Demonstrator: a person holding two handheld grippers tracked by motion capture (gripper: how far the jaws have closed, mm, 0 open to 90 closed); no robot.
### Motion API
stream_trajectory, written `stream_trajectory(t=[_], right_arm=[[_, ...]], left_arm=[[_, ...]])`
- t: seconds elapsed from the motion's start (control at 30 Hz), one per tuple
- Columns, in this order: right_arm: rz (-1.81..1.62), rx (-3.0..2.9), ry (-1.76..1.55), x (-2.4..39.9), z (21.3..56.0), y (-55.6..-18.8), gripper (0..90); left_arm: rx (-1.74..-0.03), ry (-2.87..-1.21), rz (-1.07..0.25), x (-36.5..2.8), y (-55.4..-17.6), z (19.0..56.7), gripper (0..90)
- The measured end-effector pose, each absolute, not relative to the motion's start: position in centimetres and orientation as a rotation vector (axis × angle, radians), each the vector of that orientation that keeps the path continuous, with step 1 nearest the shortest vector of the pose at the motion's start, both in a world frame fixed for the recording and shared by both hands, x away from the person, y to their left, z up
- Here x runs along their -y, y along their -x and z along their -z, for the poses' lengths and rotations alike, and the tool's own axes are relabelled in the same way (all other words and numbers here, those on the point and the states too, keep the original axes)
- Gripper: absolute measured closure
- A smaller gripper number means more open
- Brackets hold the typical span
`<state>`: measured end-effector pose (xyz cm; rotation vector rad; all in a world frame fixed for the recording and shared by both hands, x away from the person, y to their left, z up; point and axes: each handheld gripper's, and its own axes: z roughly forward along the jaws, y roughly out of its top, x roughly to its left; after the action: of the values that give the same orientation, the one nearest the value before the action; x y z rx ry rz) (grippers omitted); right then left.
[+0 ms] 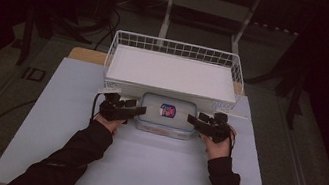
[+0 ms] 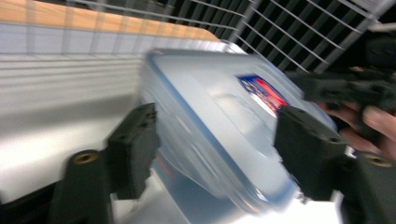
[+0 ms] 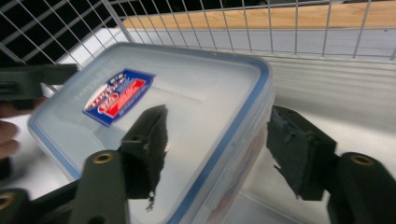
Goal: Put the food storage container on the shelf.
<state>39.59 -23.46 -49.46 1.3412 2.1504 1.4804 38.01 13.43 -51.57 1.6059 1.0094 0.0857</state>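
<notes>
The left gripper (image 1: 138,110) is held half open at one end of a lidded plastic box (image 1: 167,115), its jaws standing either side of the box's rim without pressing on it. The right gripper (image 1: 194,120) is set the same way at the opposite end, its jaws spread wider and likewise clear of the rim. Between the two, the box is seen resting on the white table (image 1: 139,169), just in front of a wire basket (image 1: 177,49). If a lift were tried now, the box would probably be left behind or tipped, since no grip is made. One box, one basket and two grippers are counted.
</notes>
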Motion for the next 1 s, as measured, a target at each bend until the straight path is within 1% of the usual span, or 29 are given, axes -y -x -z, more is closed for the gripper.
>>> stream_trajectory(t=[0.07,0.2,0.3,0.37,0.4,0.53,0.67,0.77,0.87,1.0], right_arm=[[-1.455,-2.154,-1.311,23.2,49.3,-39.2,35.7],[-1.452,-2.168,-1.272,23.0,48.6,-38.4,35.7],[-1.464,-2.166,-1.261,22.8,48.0,-37.8,35.7],[-1.477,-2.166,-1.256,22.7,47.8,-37.4,35.7],[-1.491,-2.176,-1.249,22.6,47.6,-37.1,35.7],[-1.524,-2.221,-1.18,21.9,47.4,-35.9,38.2],[-1.531,-2.247,-1.14,20.9,47.6,-34.7,40.9],[-1.491,-2.271,-1.117,19.8,48.1,-33.7,51.2],[-1.466,-2.292,-1.094,18.8,48.7,-33.2,59.3],[-1.461,-2.338,-1.076,17.8,49.3,-32.9,62.9]], left_arm=[[-1.0,-1.608,-0.064,-13.7,-37.5,51.5,28.5],[-0.991,-1.616,-0.048,-14.2,-36.5,51.1,15.8],[-0.971,-1.647,-0.043,-14.2,-35.6,50.8,12.2],[-0.942,-1.664,-0.021,-14.3,-34.7,50.6,3.4],[-0.941,-1.665,-0.01,-14.3,-34.5,50.6,1.5],[-0.935,-1.679,0.034,-14.7,-33.2,50.3,0.0],[-0.915,-1.711,-0.029,-14.9,-31.7,49.8,0.0],[-0.898,-1.727,-0.066,-15.0,-30.4,49.8,0.0],[-0.89,-1.767,-0.101,-15.0,-29.5,50.0,0.0],[-0.89,-1.767,-0.1,-15.0,-29.2,50.4,0.0]])
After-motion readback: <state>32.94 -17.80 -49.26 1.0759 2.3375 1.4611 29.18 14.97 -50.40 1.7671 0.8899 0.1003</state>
